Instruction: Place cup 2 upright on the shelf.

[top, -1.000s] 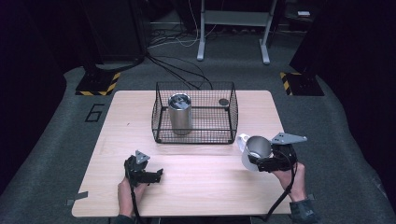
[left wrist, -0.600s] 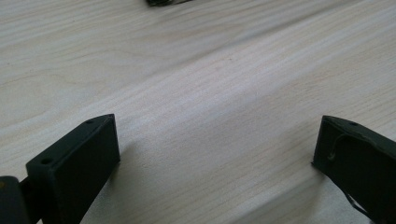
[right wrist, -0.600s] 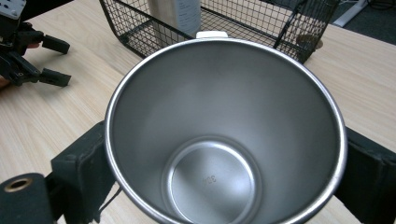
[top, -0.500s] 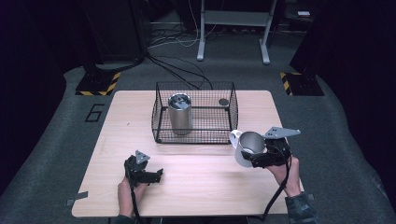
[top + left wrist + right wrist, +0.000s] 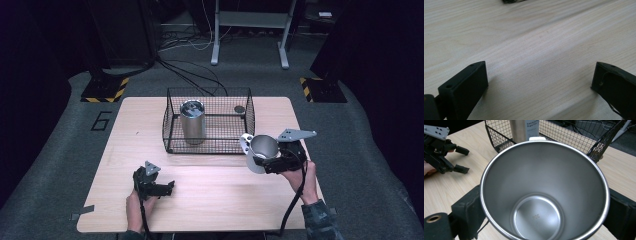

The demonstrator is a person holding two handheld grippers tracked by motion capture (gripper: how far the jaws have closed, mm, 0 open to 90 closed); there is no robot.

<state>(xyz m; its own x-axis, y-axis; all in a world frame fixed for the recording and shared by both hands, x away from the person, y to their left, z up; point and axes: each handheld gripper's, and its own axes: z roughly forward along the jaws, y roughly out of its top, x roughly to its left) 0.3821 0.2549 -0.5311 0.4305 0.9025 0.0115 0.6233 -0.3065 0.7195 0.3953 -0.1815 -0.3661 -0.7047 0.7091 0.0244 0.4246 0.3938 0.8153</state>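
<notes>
My right gripper [image 5: 266, 161] is shut on a steel cup [image 5: 261, 148] and holds it tilted above the table, just off the front right corner of a black wire basket [image 5: 210, 145]. In the right gripper view the cup's empty inside [image 5: 541, 202] sits between the two jaws, with a white tab [image 5: 535, 138] at its far rim. A tall steel canister [image 5: 192, 121] stands upright in the basket's left half. My left gripper [image 5: 161, 188] lies low at the table's front left, open, with bare wood [image 5: 539, 75] between its jaws.
A small dark round object [image 5: 239, 108] lies in the basket's back right corner. The wooden table [image 5: 220, 200] has free room in front of the basket. Cables and a metal stand [image 5: 216, 30] are on the floor beyond.
My right gripper has carried the cup left and forward, from the table's right edge toward the basket's front right corner. The left gripper has stayed put.
</notes>
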